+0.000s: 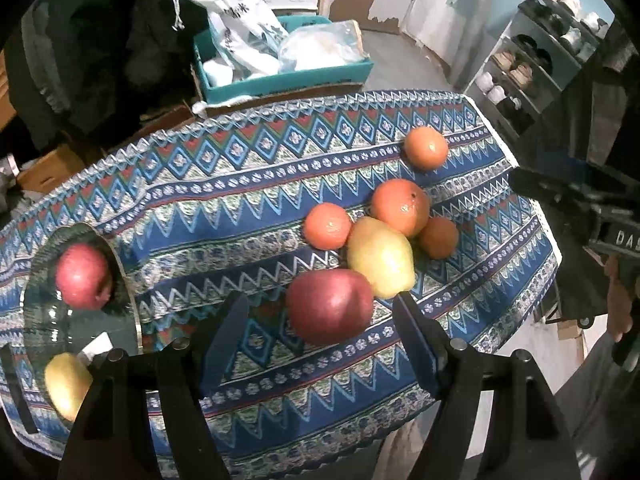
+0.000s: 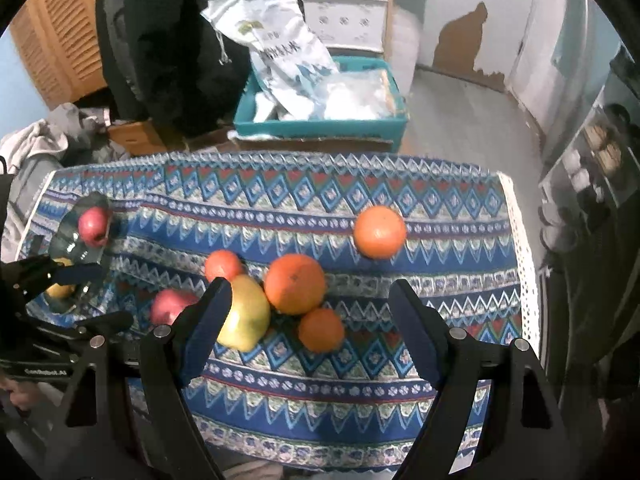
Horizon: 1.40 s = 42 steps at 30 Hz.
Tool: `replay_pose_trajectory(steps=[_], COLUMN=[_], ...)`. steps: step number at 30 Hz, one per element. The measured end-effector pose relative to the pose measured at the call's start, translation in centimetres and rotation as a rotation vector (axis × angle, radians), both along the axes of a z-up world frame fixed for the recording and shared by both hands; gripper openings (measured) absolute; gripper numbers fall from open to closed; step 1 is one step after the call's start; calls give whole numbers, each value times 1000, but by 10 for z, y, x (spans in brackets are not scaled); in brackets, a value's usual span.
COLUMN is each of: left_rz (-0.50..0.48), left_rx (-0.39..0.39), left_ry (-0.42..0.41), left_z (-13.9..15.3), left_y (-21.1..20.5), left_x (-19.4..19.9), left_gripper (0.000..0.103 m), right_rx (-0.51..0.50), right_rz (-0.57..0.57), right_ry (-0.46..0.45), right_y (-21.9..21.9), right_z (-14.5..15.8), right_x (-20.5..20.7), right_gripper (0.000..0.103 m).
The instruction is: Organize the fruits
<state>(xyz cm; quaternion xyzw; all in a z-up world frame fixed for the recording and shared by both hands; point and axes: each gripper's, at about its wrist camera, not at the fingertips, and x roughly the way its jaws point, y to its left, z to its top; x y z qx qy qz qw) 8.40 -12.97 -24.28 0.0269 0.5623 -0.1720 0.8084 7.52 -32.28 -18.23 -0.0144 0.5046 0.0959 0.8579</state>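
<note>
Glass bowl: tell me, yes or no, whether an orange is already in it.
No. In the left wrist view the glass bowl holds only a red apple and a yellow fruit.

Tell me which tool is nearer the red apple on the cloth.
Left. The left tool is open with the red apple between its fingertips. The right tool is open off to the apple's right, over the pear and oranges.
</note>
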Motion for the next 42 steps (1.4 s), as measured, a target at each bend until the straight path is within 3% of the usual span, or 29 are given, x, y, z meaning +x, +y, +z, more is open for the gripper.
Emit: replay_pose_trajectory(steps=[15,33,42], left_rz=[-24,-93,-125], left_rx=[39,150,168], left_ry=[107,111,105], left_z=[-55,-101,-111], left_y=[-28,-46,-59], left_x=[13,21,25], left_gripper=[78,80,79], right_rx=[-4,-55,-46], right_rz=[-31,8,2], right_ry=[163,275,319], right_y=[-21,-9,-6], right_z=[-65,-114,-146], right_x=[6,17,29], right_gripper=[81,81,81])
